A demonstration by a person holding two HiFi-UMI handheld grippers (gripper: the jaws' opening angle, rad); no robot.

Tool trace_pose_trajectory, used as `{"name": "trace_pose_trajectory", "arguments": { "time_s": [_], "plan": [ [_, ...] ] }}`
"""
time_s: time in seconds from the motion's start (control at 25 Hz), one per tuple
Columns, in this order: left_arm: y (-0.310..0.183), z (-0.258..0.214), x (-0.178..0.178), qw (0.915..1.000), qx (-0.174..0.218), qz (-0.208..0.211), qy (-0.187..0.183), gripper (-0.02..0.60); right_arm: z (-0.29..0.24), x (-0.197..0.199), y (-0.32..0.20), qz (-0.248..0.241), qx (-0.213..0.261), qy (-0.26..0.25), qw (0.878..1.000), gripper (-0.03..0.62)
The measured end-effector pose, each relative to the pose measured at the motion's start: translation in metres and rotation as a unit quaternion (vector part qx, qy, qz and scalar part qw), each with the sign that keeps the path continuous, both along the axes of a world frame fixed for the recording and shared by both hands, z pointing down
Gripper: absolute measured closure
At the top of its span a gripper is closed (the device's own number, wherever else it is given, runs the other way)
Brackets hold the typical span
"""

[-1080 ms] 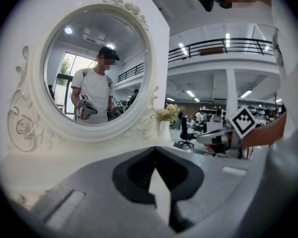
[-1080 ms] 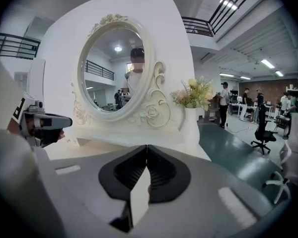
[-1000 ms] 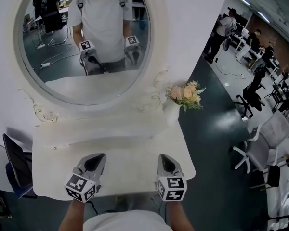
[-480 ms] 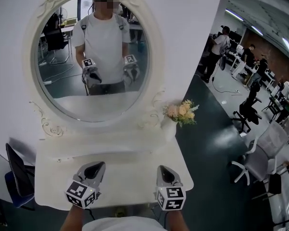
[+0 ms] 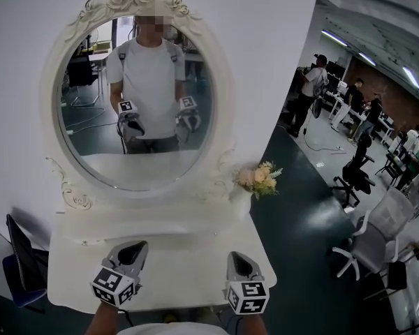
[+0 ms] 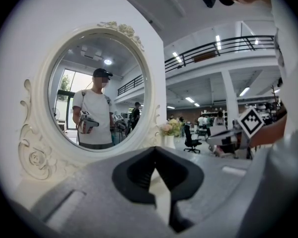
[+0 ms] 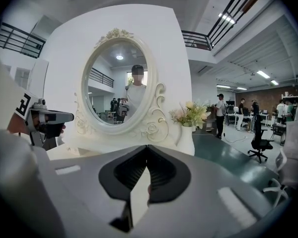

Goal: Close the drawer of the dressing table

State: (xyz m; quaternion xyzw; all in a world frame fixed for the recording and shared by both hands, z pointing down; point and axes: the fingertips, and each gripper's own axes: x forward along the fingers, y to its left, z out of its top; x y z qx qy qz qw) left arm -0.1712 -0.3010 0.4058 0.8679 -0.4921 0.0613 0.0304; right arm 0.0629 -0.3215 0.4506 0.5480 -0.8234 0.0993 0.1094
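Note:
The white dressing table (image 5: 181, 260) stands before me under its oval mirror (image 5: 150, 155). Its drawer is hidden below the table's front edge. My left gripper (image 5: 137, 246) hovers over the front left of the table top, jaws shut and empty. My right gripper (image 5: 235, 257) hovers over the front right, also shut with nothing between its jaws. Both point towards the mirror, which reflects them. In the left gripper view the left gripper (image 6: 155, 150) faces the mirror (image 6: 97, 88). In the right gripper view the right gripper (image 7: 147, 148) points at the table (image 7: 89, 145).
A white vase of flowers (image 5: 257, 178) stands at the table's back right corner. A dark chair (image 5: 21, 257) is left of the table. On the green floor to the right are office chairs (image 5: 366, 246) and several people (image 5: 309, 93).
The head view has tilted up, so the mirror's carved top now shows. Both grippers have risen a little over the table top and sit lower in the picture, still shut.

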Motion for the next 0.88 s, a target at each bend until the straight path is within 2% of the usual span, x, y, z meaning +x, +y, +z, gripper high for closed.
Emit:
{"name": "trace_pose_trajectory", "arguments": {
  "time_s": [0.88],
  "plan": [
    [0.004, -0.006, -0.009, 0.9999, 0.011, -0.002, 0.008, 0.583, -0.002, -0.019, 0.005, -0.011, 0.004, -0.011, 1.000, 0.591]
  ]
}}
